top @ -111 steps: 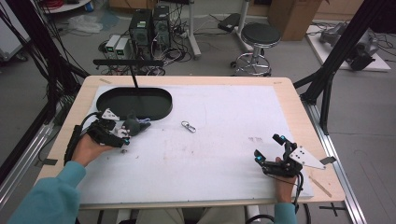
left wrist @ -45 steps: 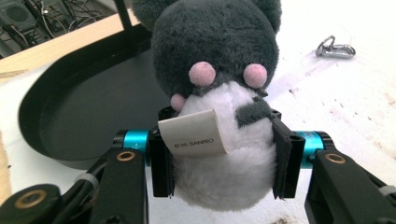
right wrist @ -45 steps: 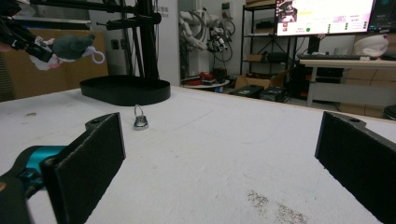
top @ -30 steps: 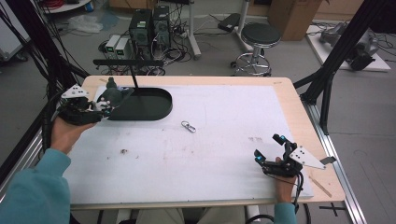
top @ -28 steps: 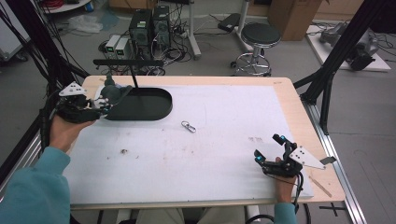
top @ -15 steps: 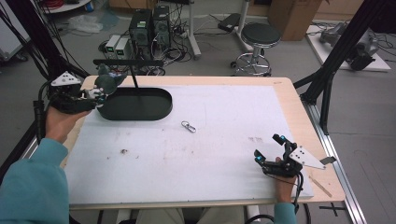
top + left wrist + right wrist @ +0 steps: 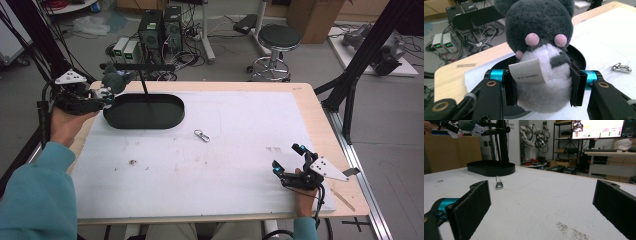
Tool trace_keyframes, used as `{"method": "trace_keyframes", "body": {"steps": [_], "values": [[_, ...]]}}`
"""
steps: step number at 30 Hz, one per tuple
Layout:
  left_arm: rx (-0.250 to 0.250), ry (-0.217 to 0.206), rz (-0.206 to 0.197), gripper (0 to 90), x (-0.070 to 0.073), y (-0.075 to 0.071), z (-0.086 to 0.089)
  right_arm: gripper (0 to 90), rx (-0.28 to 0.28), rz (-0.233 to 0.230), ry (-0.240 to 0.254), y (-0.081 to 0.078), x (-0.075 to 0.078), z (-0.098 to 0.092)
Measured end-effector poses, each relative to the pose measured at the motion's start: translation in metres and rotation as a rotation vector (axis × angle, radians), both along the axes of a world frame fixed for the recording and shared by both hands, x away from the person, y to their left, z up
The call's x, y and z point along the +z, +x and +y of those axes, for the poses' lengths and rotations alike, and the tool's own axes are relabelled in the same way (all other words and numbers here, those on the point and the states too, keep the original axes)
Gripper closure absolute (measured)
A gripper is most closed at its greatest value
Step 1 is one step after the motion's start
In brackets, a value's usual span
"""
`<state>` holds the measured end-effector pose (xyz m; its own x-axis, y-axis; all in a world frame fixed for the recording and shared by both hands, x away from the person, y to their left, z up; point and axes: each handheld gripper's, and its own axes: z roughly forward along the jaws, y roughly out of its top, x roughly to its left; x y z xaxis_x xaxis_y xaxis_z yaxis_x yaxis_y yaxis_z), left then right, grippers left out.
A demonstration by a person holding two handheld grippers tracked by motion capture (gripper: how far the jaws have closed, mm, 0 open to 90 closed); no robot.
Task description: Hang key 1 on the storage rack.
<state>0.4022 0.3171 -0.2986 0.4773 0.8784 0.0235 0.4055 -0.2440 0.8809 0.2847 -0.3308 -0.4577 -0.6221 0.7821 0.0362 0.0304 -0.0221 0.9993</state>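
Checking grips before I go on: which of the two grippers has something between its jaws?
The left gripper: its pads squeeze the grey and white plush toy by the black tray. The right gripper rests open with nothing between its jaws.

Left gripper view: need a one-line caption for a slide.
Left gripper fingers squeeze the white belly of a grey plush toy above the black oval tray, a metal clip lying on the white mat.
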Motion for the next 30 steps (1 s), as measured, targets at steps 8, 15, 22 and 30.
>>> {"method": "trace_keyframes", "body": {"steps": [8, 15, 22, 30], "values": [[0.016, 0.006, -0.007, 52.5, 0.006, 0.005, 0.001, 0.8, 0.001, 0.003, 0.003, 0.0, 0.0, 0.0], [0.037, -0.008, 0.004, 52.6, 0.009, 0.008, 0.001, 0.8, 0.0, 0.001, -0.001, 0.0, 0.0, 0.0], [0.044, 0.002, 0.014, 52.6, 0.006, 0.01, -0.001, 0.8, 0.0, 0.001, -0.001, 0.0, 0.0, 0.0], [0.076, -0.012, 0.022, 52.6, 0.001, 0.012, 0.0, 0.8, 0.001, 0.0, 0.0, 0.0, 0.0, 0.0]]}}
